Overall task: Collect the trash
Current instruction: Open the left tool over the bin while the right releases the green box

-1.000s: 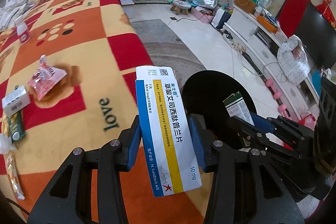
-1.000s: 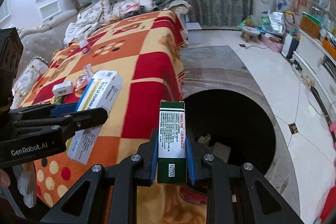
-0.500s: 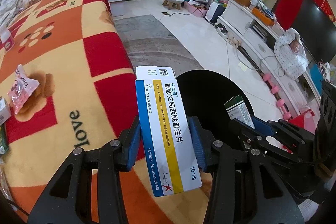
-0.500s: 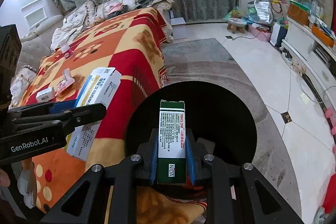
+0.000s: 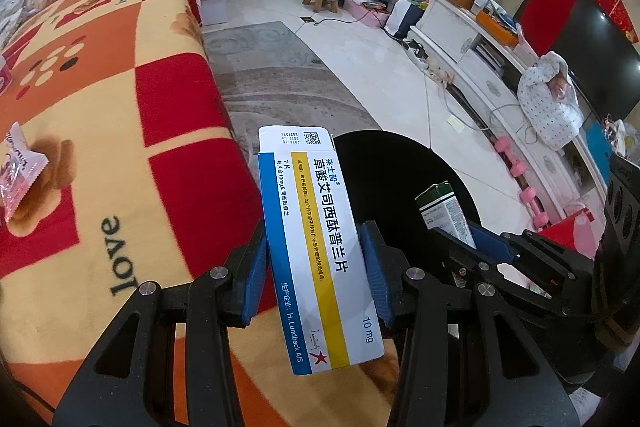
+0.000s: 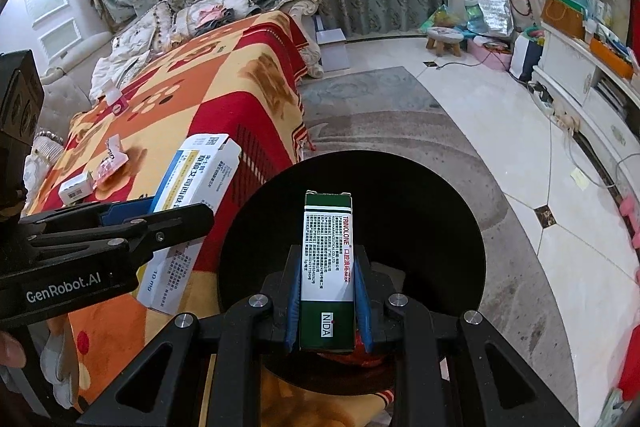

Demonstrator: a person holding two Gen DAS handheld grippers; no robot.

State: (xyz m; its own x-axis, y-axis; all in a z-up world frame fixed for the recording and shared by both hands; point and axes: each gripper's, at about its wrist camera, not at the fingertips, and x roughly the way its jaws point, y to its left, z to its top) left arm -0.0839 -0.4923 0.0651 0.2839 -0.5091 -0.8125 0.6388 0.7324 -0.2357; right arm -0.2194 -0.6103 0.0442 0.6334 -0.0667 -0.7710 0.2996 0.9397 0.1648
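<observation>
Gripping a white medicine box (image 5: 318, 247) with blue and yellow stripes, the left gripper (image 5: 318, 275) has its blue pads pressed flat against the box's two long sides, above the edge of the patterned blanket (image 5: 104, 131). Just beside it, the right gripper (image 6: 327, 301) is closed narrowly on a slim green and white box (image 6: 327, 267), held upright over the mouth of the round black bin (image 6: 420, 211) on the floor. More litter lies back on the blanket: a pink wrapper (image 5: 20, 175), a small white box (image 6: 76, 187) and another pink packet (image 6: 116, 99) farther off.
</observation>
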